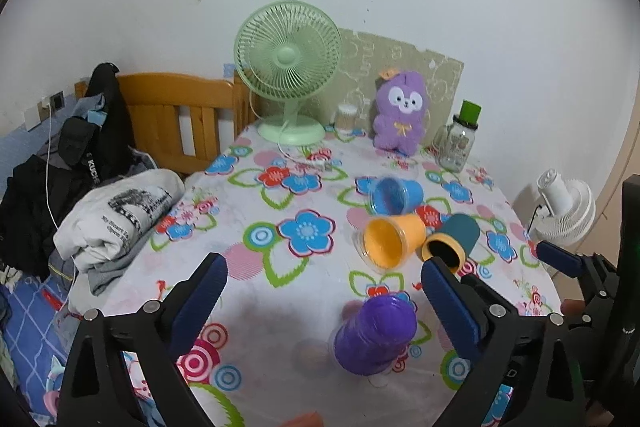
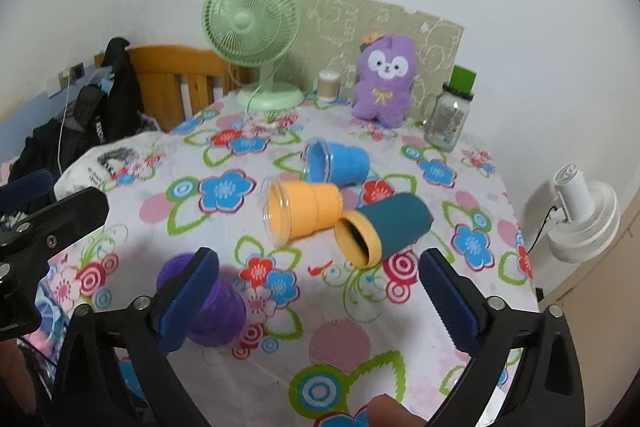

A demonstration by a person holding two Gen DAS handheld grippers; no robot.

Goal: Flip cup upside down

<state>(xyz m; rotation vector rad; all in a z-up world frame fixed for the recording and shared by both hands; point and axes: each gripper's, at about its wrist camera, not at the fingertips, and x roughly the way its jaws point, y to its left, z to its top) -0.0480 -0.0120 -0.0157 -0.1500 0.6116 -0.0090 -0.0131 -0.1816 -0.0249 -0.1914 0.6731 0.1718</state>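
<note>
Four cups are being shown on the flowered worktop [image 2: 224, 239]. The purple cup [image 1: 374, 337] is standing mouth-down nearest the camera, seemingly flipped already, while the blue cup [image 2: 338, 163], the orange cup [image 2: 304, 213] and the teal cup [image 2: 386, 229] with its yellow rim are lying on their sides, touching one another in a loose cluster, mouths turned towards the left.

The left gripper [image 1: 324, 291] is being held spread wide above the worktop, with nothing between its blue pads; the purple cup is seen just below and between them, though contact cannot be confirmed. The right gripper [image 2: 318, 287] is likewise being held spread and empty, pointed towards the teal cup just ahead, probably so that a side grasp can be made and the cup rolled over onto its rim.

At the back, a green desk fan [image 1: 288, 67], a purple plush toy [image 1: 402, 111] and a glass jar with a green lid [image 1: 460, 137] are standing along the wall. White lettering is being shown on dark clothing [image 1: 94, 163] beside the worktop, but only a fragment resembling "KUCHE" is legible. Printing on the folded white garment [image 1: 120, 219] is too small to be read.
</note>
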